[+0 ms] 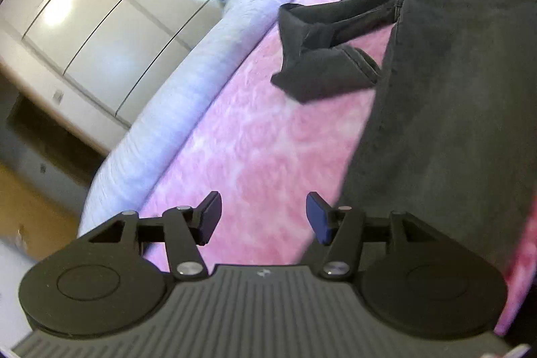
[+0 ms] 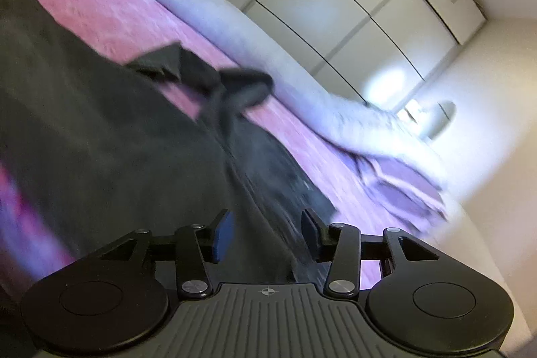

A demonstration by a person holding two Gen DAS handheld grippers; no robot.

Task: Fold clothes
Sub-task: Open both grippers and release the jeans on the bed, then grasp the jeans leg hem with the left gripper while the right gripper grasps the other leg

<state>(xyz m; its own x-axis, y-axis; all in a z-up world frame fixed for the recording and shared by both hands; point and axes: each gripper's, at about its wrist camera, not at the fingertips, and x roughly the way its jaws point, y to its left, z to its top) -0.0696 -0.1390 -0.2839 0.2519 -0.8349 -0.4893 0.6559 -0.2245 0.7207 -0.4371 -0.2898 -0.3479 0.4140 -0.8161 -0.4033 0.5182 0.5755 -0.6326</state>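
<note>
Left hand-held gripper (image 1: 263, 217) spread; right hand-held gripper (image 2: 266, 235) spread (over dark trousers (image 2: 100, 123)).

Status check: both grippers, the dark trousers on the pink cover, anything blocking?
Left gripper open, empty, over fuzzy pink bed cover. Right gripper open over dark grey trousers, nothing held. Trousers spread, one leg bunched. No obstruction seen.

Both grippers spread wide, nothing between their fingers

The left gripper (image 1: 263, 217) hangs tilted with its 2 fingers parted, the blue-padded fingertips (image 1: 317, 218) gripping nothing and the linkage arms splayed outward from the ribbed body. The right gripper (image 2: 266, 235) sits at a similar slant, its 2 fingers also apart, the pads (image 2: 223, 235) facing each other across an unfilled gap, blurred slightly at the edges.
</note>
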